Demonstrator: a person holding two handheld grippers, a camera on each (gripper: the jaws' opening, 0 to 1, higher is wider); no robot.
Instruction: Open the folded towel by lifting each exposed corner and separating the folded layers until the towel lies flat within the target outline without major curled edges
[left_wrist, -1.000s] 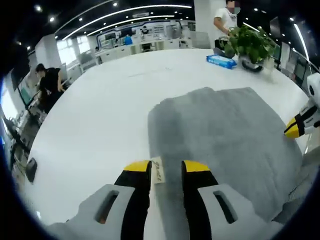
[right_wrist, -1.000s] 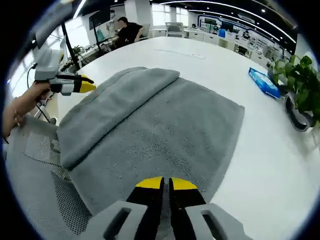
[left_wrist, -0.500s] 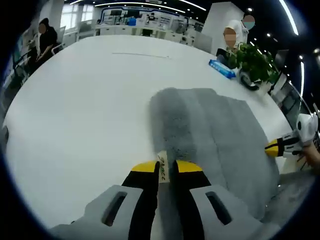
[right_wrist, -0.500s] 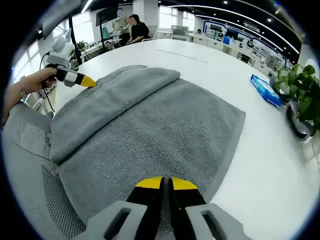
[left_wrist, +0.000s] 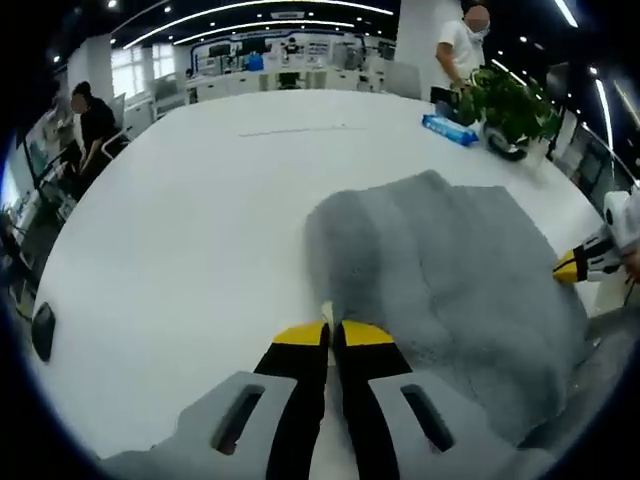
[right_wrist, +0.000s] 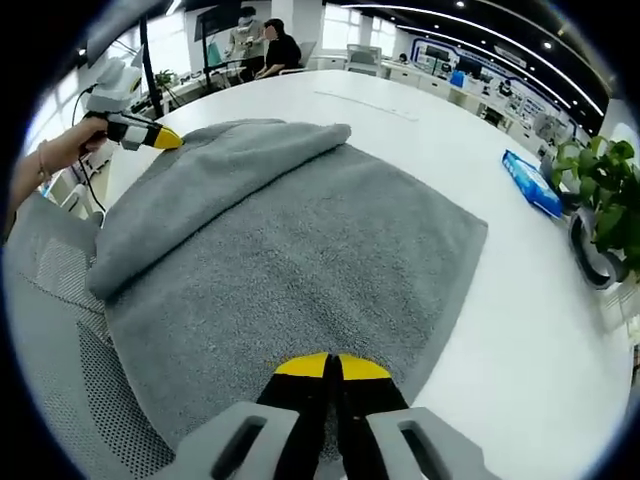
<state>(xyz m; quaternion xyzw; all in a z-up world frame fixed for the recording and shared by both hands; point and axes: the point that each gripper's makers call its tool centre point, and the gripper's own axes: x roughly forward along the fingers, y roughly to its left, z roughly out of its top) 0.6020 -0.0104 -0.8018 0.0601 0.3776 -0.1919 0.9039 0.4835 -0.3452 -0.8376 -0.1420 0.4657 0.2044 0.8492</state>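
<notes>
Both grippers clamped, jaws together.

Towel on table; plant beyond

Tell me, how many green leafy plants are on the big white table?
1. The plant stands at the far edge of the table, next to a blue packet. In the right gripper view it is at the right edge. Others could be out of view.

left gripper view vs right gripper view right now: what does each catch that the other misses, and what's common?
Left gripper view: a small black object near the table's edge.

Right gripper view: the mesh chair under the towel's overhang, and the person's hand holding the left hand-held gripper.

Both: grey towel on the white table, potted plant, blue packet, each hand-held gripper shut on a towel edge.
</notes>
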